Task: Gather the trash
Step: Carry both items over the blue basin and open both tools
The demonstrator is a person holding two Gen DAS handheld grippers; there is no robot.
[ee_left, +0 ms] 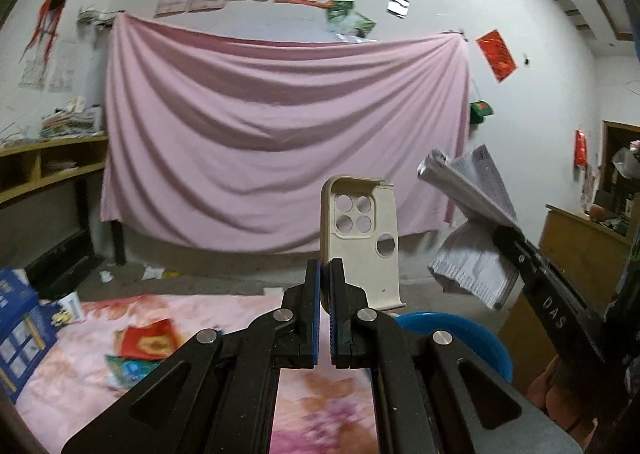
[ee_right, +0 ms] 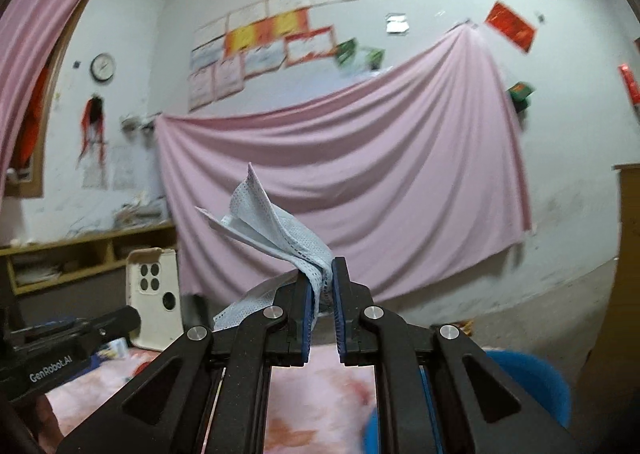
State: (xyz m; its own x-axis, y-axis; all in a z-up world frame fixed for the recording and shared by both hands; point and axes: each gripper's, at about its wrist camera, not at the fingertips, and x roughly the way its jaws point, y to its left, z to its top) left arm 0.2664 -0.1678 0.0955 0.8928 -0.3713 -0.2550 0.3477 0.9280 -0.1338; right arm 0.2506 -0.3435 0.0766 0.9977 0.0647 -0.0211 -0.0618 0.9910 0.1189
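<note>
While the left gripper (ee_left: pixel 325 270) pinches a phone case (ee_left: pixel 360 242) and the right gripper (ee_right: pixel 322 274) a face mask (ee_right: pixel 276 230), both should reach the blue bin (ee_left: pixel 472 338) (just below) before releasing.

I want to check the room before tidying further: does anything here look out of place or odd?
Yes. On the floral cloth, a red packet and a teal wrapper lie loose. Paper scraps litter the floor under the pink sheet, which hangs crookedly.
</note>
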